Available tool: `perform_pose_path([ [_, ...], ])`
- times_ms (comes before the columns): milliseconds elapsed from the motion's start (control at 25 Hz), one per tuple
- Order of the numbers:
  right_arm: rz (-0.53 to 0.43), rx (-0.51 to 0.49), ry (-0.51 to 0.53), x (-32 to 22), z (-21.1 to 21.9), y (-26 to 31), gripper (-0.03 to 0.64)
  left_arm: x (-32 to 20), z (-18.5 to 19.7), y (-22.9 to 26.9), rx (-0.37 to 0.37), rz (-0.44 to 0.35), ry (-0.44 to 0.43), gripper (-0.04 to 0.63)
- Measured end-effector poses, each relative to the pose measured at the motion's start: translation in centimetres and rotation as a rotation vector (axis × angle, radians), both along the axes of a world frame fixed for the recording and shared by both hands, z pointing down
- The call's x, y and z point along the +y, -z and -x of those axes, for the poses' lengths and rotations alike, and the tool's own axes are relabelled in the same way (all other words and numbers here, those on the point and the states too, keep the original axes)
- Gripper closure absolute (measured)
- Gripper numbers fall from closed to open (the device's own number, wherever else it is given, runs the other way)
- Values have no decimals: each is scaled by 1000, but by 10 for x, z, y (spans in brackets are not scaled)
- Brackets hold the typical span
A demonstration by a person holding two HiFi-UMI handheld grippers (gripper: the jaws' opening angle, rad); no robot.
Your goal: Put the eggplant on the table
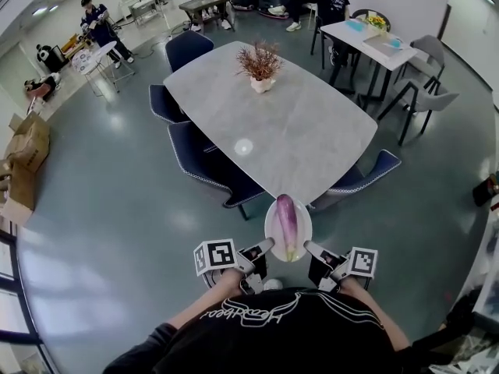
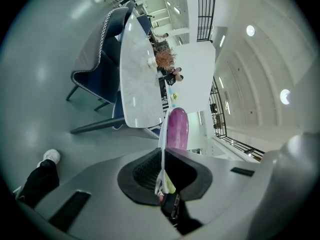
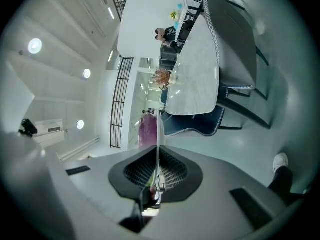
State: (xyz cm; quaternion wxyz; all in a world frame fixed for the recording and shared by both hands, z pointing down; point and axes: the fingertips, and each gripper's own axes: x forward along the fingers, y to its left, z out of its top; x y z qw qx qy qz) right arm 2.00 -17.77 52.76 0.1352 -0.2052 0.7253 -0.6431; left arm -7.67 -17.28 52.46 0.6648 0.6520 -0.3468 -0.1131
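Observation:
A purple eggplant [image 1: 286, 224] lies lengthwise on a white plate [image 1: 271, 226] that I carry in the air just short of the near corner of the grey table [image 1: 296, 123]. My left gripper [image 1: 269, 245] is shut on the plate's left rim and my right gripper [image 1: 309, 247] is shut on its right rim. In the left gripper view the plate [image 2: 161, 149] shows edge-on between the pads with the eggplant [image 2: 177, 129] on its right. The right gripper view has the plate [image 3: 158, 139] edge-on with the eggplant [image 3: 148, 130] to its left.
A potted dried plant [image 1: 260, 67] stands at the table's far end. Dark blue chairs [image 1: 204, 164] flank the table on the left, another chair [image 1: 360, 179] on the right near corner. A second table [image 1: 374, 41] with grey chairs is far right. People sit in the background.

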Motion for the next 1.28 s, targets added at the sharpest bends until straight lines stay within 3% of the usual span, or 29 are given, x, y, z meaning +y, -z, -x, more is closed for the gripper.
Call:
perform_pose_path([
  [400,-52,52,-57,-70,36,2,598,-75,38,3,-4,-57,-38,571],
  [880,-179,127,-67,-92,39,39,598,-99,37,33,-8,-146,-73,571],
  [1280,-210,110,-47,-188,20,40,598,-191,18,32,-53,-158,-49,571],
])
